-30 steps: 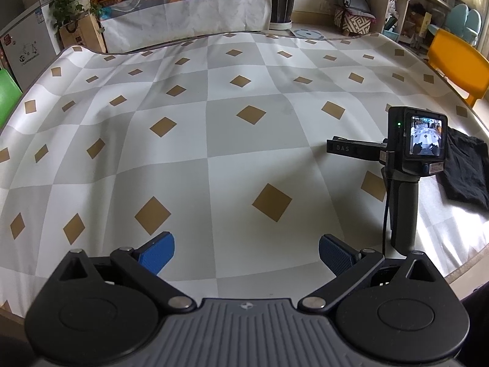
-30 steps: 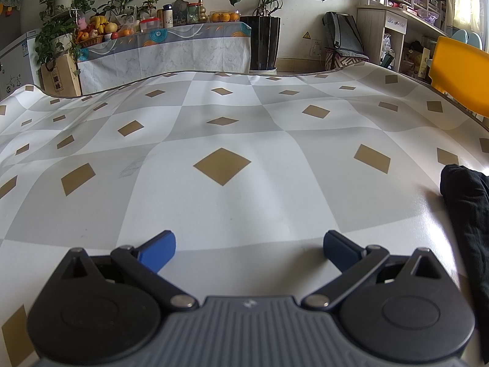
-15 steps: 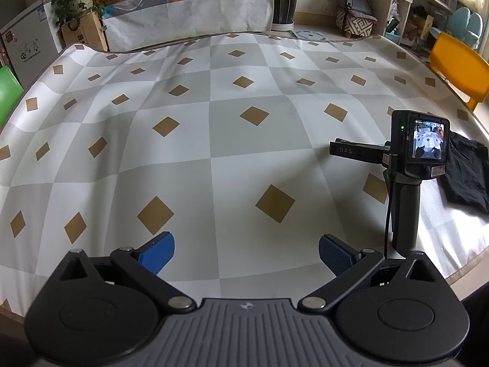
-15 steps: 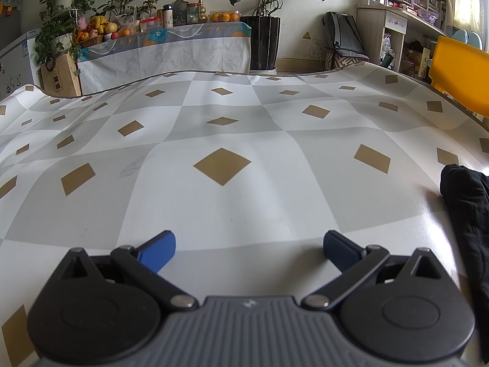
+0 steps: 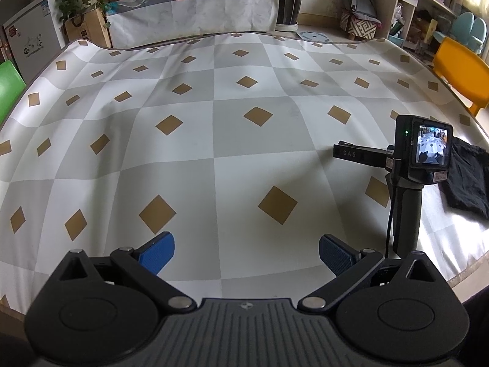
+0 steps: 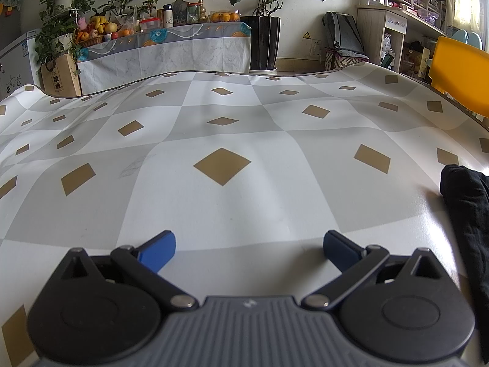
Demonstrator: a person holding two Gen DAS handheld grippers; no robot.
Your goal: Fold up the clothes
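Your left gripper (image 5: pixel 247 253) and right gripper (image 6: pixel 249 252) both have their jaws spread wide with nothing between them, over the checked tablecloth (image 5: pixel 214 128). The black garment (image 6: pixel 467 214) lies bunched at the table's right-hand edge, to the right of both grippers. The right gripper is nearer: the cloth sits just beside its right finger. The left gripper is well apart from it, with the right tool's handle in between. The bundle appears to run lengthwise away from you, though its edge is cropped. Expect to reach rightward first.
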